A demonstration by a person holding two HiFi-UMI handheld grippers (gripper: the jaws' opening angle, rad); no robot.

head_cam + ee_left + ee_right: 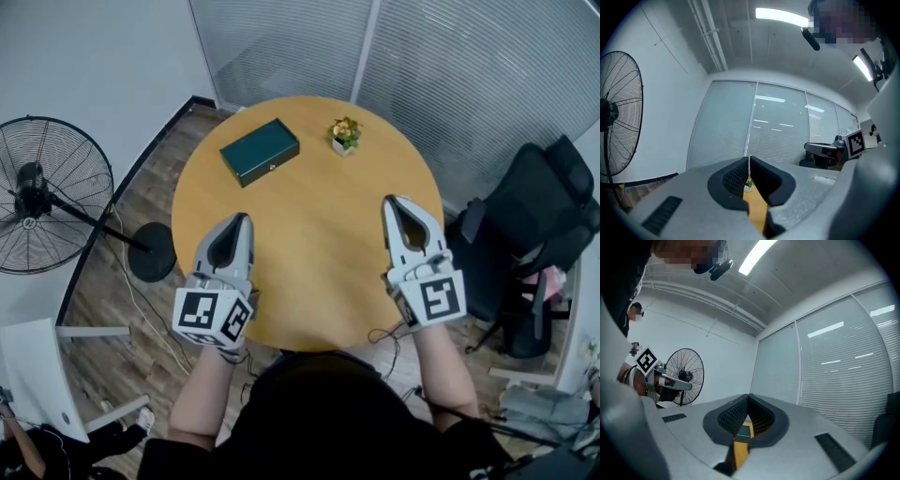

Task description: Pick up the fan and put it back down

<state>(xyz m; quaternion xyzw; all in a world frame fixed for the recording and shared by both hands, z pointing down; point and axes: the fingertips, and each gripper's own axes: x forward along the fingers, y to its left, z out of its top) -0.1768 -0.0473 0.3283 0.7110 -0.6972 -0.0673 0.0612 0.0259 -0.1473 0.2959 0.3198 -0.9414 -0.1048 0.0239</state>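
A black pedestal fan [42, 192] stands on the floor left of the round wooden table [309, 234], its round base [150, 251] near the table's edge. The fan's cage also shows in the left gripper view [618, 112] and, farther off, in the right gripper view [686, 376]. My left gripper [246, 217] hovers over the table's left half, jaws shut and empty [749, 159]. My right gripper [389, 200] hovers over the right half, also shut on nothing [749, 395]. Both point level toward the far side, well apart from the fan.
A dark green box [260, 151] and a small potted flower [345, 134] sit on the table's far side. A black office chair [534, 225] stands to the right. Glass partitions with blinds [422, 56] close the back. A white stand [37, 375] sits at lower left.
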